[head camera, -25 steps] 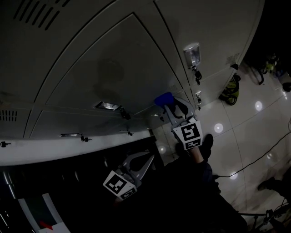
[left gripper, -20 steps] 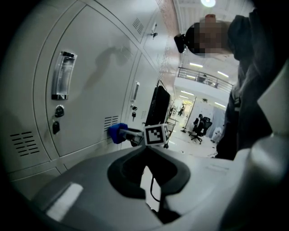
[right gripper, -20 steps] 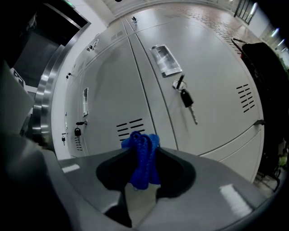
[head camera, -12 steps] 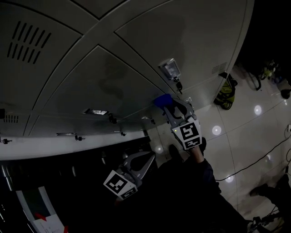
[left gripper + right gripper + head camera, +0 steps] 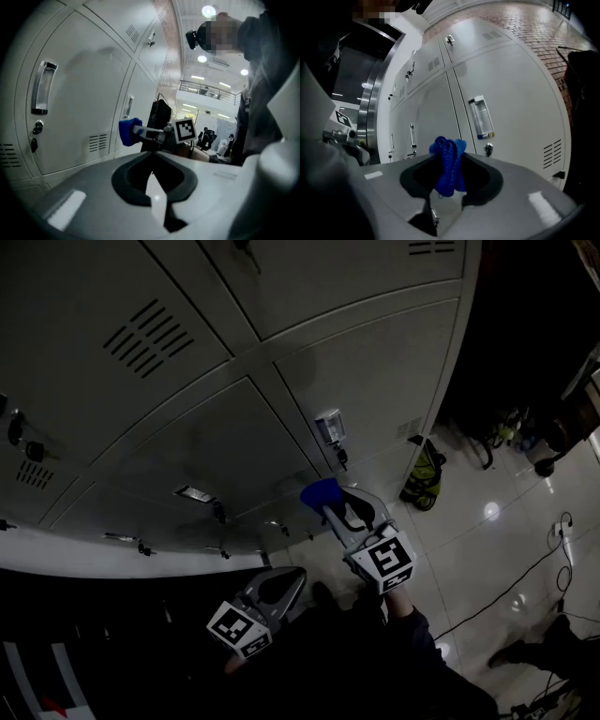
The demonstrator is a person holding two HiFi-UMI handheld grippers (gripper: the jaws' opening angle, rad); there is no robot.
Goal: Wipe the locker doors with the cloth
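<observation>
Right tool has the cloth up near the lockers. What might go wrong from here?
1. The cloth is a small wad that barely clears the tips of the right tool, so the hard tips may scrape the locker door.
2. The handle and the lock below it stick out from that door, and the cloth could snag on them.

Cloth in R gripper, just by locker doors. L gripper lower-left, apart from doors.

cloth: blue, bunched, gripped | locker doors: grey, shut | contact unclear
</observation>
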